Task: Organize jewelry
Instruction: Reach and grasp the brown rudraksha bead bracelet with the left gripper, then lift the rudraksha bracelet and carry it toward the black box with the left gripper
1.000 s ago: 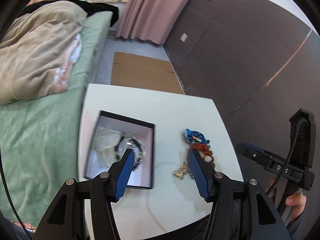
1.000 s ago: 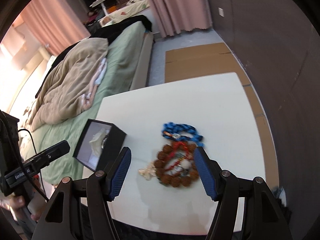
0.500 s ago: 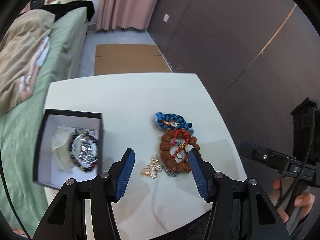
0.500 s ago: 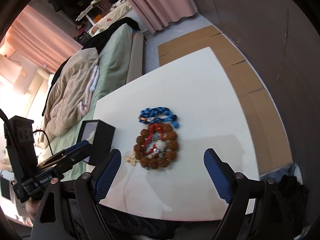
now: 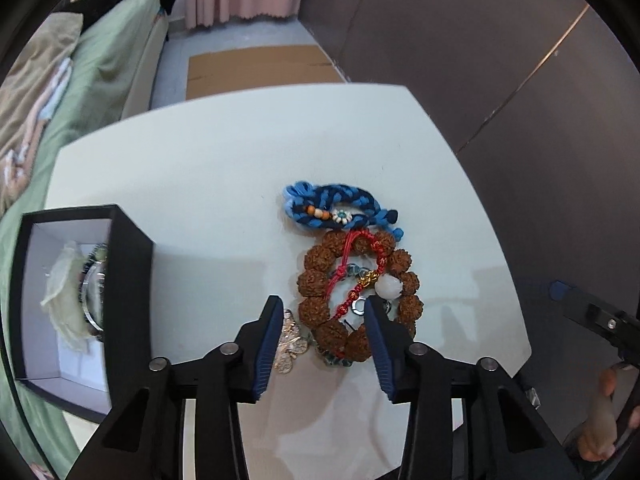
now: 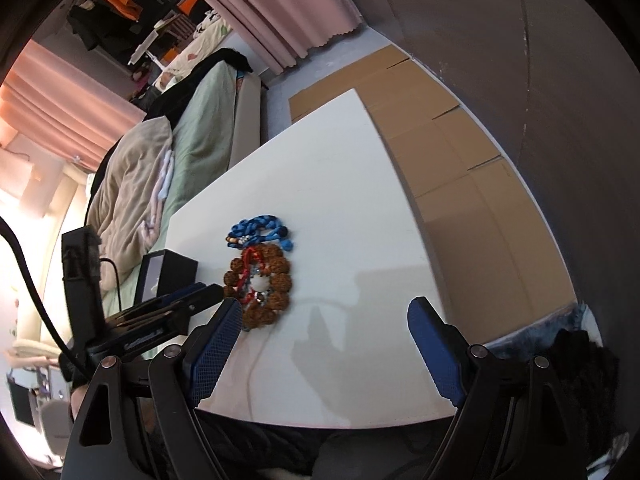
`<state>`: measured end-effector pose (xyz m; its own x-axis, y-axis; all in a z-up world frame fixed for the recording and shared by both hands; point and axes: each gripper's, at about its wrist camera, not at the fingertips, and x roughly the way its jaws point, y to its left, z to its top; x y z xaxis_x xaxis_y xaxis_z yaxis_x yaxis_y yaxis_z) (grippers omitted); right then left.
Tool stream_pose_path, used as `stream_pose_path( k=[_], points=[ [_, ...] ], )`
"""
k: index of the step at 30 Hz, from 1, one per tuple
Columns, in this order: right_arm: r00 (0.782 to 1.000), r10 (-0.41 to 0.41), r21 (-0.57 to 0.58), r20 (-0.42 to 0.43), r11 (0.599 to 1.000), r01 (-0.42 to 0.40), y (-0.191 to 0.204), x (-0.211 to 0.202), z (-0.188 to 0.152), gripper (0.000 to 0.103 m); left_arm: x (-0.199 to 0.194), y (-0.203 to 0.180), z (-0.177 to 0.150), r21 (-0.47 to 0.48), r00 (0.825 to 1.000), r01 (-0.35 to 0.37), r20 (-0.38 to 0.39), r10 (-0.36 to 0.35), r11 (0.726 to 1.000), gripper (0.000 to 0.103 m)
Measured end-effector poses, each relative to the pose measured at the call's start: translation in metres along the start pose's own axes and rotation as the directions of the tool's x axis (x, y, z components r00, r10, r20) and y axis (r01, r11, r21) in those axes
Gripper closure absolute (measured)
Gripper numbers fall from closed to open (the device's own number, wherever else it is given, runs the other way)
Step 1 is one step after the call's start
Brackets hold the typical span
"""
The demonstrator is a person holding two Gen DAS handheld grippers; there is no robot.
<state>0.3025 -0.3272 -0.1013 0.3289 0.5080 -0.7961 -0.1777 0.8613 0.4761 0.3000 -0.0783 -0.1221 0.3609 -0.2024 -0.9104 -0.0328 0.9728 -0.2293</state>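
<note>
A pile of jewelry lies on the white table (image 5: 224, 160): a brown bead bracelet (image 5: 320, 256), a red cord bracelet (image 5: 352, 248) with a white stone, a blue braided bracelet (image 5: 340, 200) and a silver butterfly brooch (image 5: 290, 344). My left gripper (image 5: 322, 312) is open, its fingers straddling the near part of the brown bracelet. A black box (image 5: 128, 280) at the left holds a watch and bead bracelet. My right gripper (image 6: 324, 320) is wide open and empty, to the right of the pile (image 6: 260, 276).
A bed with green sheet (image 6: 204, 120) and beige blanket runs along the table's left. Cardboard (image 6: 460, 160) lies on the floor beyond and right of the table. A dark wall (image 5: 500, 60) stands at the right. The black box also shows in the right view (image 6: 172, 272).
My left gripper has moved right and down from over the box to over the jewelry pile. My right gripper has opened wider and drawn back to the right.
</note>
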Motion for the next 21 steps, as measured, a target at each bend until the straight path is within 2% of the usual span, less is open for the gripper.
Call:
stream_pose_path(
  k=[2, 6, 10, 16, 21],
  points=[
    [1.0, 0.007, 0.007, 0.003, 1.0, -0.007, -0.005, -0.001, -0.001, 0.018, 0.01, 0.0, 0.0, 0.005, 0.999, -0.04, -0.024, 0.04, 0.999, 0.06],
    [1.0, 0.027, 0.038, -0.014, 0.999, -0.027, -0.012, 0.004, 0.0, 0.018, 0.021, 0.007, -0.001, -0.048, 0.998, -0.027, -0.052, 0.024, 0.998, 0.083],
    [0.998, 0.052, 0.046, -0.028, 0.998, -0.051, -0.01, 0.011, 0.004, 0.018, 0.007, 0.012, 0.0, -0.074, 1.0, 0.016, -0.023, -0.017, 0.997, 0.084],
    [0.997, 0.072, 0.02, -0.021, 0.997, -0.072, 0.003, 0.017, 0.011, 0.018, -0.037, 0.003, 0.004, -0.029, 0.994, 0.097, 0.056, -0.095, 0.995, 0.084],
    [0.996, 0.088, -0.003, -0.02, 0.996, -0.088, 0.017, 0.023, 0.02, 0.018, -0.067, -0.005, 0.007, 0.008, 0.987, 0.128, 0.102, -0.128, 0.992, 0.084]
  ],
)
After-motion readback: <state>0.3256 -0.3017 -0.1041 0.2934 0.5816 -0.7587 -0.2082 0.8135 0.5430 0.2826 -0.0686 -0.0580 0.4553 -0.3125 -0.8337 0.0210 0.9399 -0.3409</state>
